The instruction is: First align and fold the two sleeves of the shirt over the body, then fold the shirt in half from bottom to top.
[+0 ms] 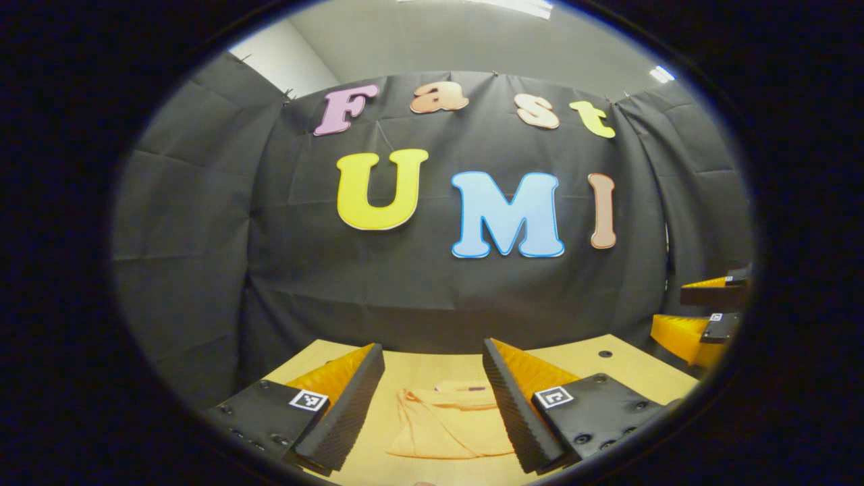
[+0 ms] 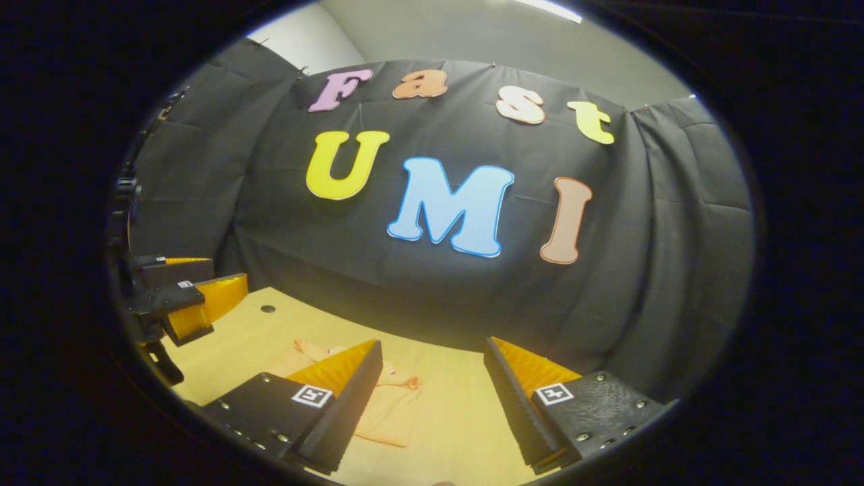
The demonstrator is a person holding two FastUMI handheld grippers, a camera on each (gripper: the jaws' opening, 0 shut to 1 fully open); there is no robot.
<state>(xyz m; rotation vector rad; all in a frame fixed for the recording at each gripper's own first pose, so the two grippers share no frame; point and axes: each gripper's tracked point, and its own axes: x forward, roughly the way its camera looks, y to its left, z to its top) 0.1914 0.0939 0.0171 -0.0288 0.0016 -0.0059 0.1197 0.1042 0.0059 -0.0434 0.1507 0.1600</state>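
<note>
A pale orange shirt (image 1: 445, 422) lies folded into a compact shape on the wooden table (image 1: 607, 368), its collar toward the back wall. My left gripper (image 1: 432, 358) hangs open above it, the shirt showing between its fingers. In the right gripper view the same shirt (image 2: 388, 405) lies low and left of centre, partly hidden behind the left finger. My right gripper (image 2: 432, 354) is open above the table, holding nothing. The right gripper (image 1: 702, 317) appears at the right edge of the left gripper view. The left gripper (image 2: 185, 300) appears at the left edge of the right gripper view.
Black cloth walls close the booth at the back and on both sides, right behind the table's far edge. A small dark hole (image 1: 605, 354) marks the tabletop near its back right corner; the hole (image 2: 267, 308) is also in the right gripper view.
</note>
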